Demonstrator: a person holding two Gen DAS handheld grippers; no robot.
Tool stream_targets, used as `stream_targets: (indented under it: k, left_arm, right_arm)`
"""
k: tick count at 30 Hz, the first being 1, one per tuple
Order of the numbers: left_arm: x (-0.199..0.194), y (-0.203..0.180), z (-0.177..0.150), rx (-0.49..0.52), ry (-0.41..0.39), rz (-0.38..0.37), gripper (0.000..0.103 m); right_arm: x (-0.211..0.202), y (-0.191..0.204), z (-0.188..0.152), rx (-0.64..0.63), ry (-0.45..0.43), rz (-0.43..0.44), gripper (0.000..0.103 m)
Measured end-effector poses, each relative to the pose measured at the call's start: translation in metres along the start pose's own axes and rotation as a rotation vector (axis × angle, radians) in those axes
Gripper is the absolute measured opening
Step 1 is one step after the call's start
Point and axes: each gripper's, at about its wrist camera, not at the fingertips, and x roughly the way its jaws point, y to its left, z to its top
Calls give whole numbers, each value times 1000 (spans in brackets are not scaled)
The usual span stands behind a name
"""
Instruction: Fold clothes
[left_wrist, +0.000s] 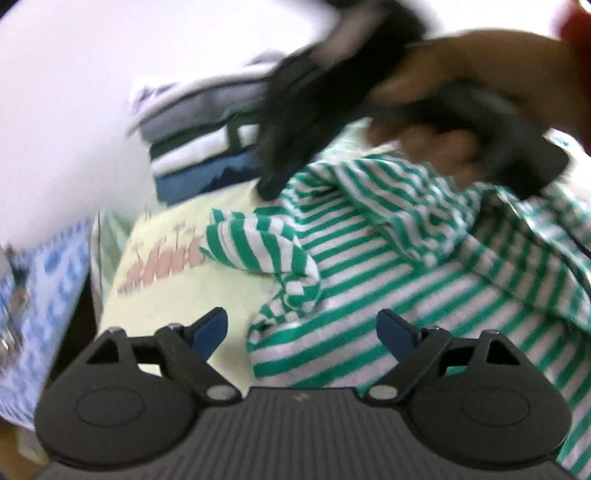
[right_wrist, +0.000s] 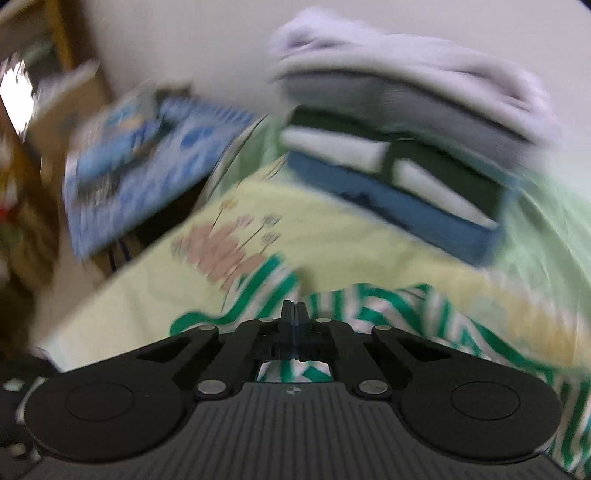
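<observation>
The left hand-held gripper (left_wrist: 301, 334) is hovering with its blue-tipped fingers spread wide, holding nothing, just above the near edge of the striped shirt (left_wrist: 388, 266). The green-and-white shirt is lying crumpled on a pale yellow sheet (left_wrist: 177, 291), one sleeve bunched toward the left. In the left wrist view, the right hand-held gripper (left_wrist: 271, 190), held in a person's hand (left_wrist: 443, 122), is reaching down at the shirt's far edge. In the right wrist view its fingers are pressed together, with shirt fabric right under them; motion blur hides whether they are pinching it. A stack of folded clothes (right_wrist: 399, 140) is sitting at the far side of the sheet.
</observation>
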Motion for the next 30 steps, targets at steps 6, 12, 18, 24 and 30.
stream_targets:
  k: [6, 12, 18, 24, 30]
  left_arm:
    - [39, 26, 31, -331, 33, -214, 45]
    - [36, -33, 50, -94, -33, -30, 5]
    - [48, -122, 40, 281, -46, -27, 14]
    - [47, -143, 33, 420, -69, 33, 16]
    - [51, -141, 39, 403, -49, 50, 24]
  right_arm:
    - [-38, -31, -17, 134, -49, -11, 2]
    - [-66, -44, -34, 124, -109, -94, 21]
    - [-76, -49, -34, 102, -137, -39, 36]
    - [-52, -16, -25, -151, -12, 119, 37]
    - [-48, -23, -34, -129, -32, 93, 37]
